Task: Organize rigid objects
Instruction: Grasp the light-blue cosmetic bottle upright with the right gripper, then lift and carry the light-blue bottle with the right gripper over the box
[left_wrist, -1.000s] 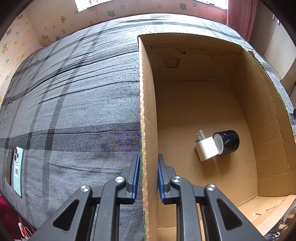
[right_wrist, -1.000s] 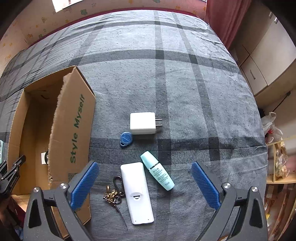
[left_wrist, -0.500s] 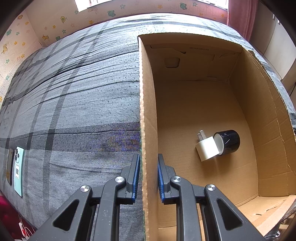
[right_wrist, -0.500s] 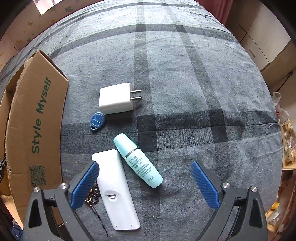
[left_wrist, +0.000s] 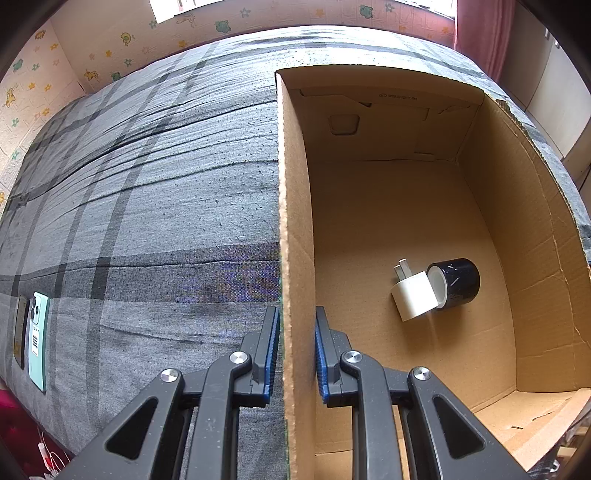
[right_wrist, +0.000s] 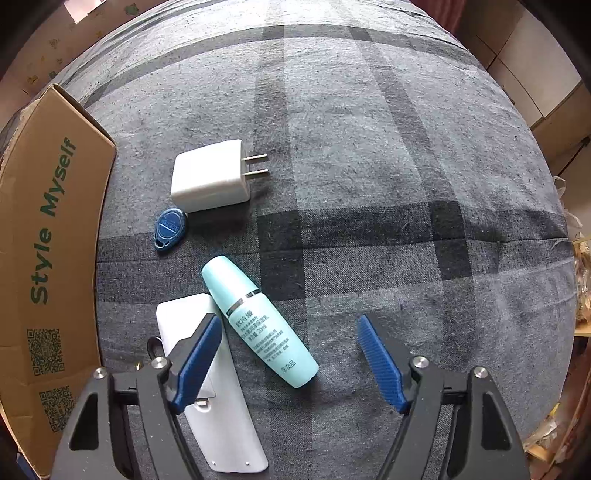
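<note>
Left tongs: left gripper (left_wrist: 294, 354) clamped on side wall of the box (left_wrist: 293, 236), one blue pad each side of the cardboard, near box's near end.
Right tongs: right gripper (right_wrist: 290, 363) wide apart, low over the bed (right_wrist: 369, 166); nothing between the pads is touched. Left fingertip (right_wrist: 199, 354) sits over the remote (right_wrist: 218, 417); right one over bare cloth.
Bottle: pale teal bottle (right_wrist: 260, 319) lies flat on bed, cap end twd far-left, base twd near-right, between the spread pads & closer to left one. Cap-side edge just beside remote's far corner, maybe touching; can't tell.
Remote: white, back side up, lies lengthwise near bed's near edge, partly under left finger.
Charger: white charger (right_wrist: 210, 175) w/ 2 prongs pointing right, farther in on bed, apart from bottle.
Key tag: blue key tag (right_wrist: 170, 229) just beside charger's near-left corner.
Box flap: printed flap (right_wrist: 48, 240) reads "Style Myself", 2 QR codes, at left of the items.
Box inside: small white plug (left_wrist: 413, 295) touching a black roll of tape (left_wrist: 458, 282) on box floor, twd right wall.
Phone: teal phone (left_wrist: 38, 339) face down at bed's left edge, well apart from box; dark flat item beside it, can't tell what.
Bed cover: grey plaid cloth, wrinkled left of box.
</note>
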